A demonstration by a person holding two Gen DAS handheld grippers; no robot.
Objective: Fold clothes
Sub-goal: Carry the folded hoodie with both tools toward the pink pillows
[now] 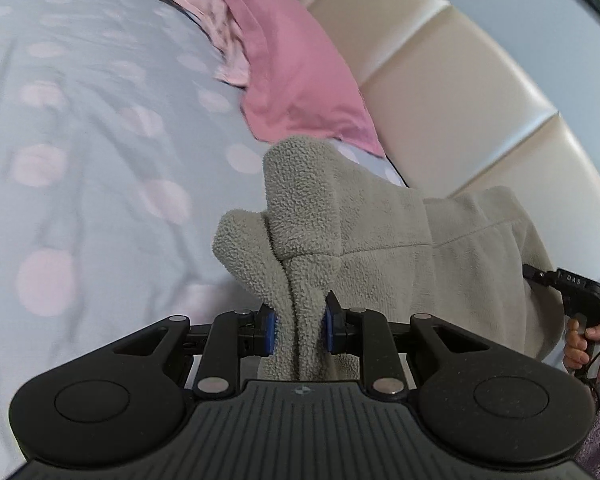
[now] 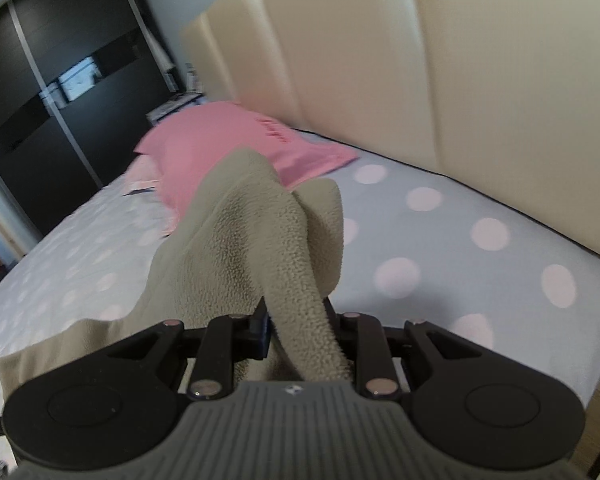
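Note:
A grey-green fleece garment point(image 1: 384, 232) hangs stretched above the bed between both grippers. My left gripper point(image 1: 300, 326) is shut on a bunched fold of it, blue pads pressing the cloth from both sides. In the right wrist view the same fleece garment point(image 2: 256, 232) rises in a bunch from my right gripper point(image 2: 300, 330), which is shut on it. The other gripper's handle point(image 1: 576, 292), held by a hand point(image 1: 580, 344), shows at the far right of the left wrist view, behind the fleece.
A bed with a pale sheet with pink dots point(image 1: 80, 120) lies beneath. Folded pink clothes point(image 1: 296, 64) rest near the cream padded headboard point(image 1: 460, 80). The pink clothes point(image 2: 204, 140), the headboard point(image 2: 420, 60) and a dark wardrobe point(image 2: 60, 80) appear in the right wrist view.

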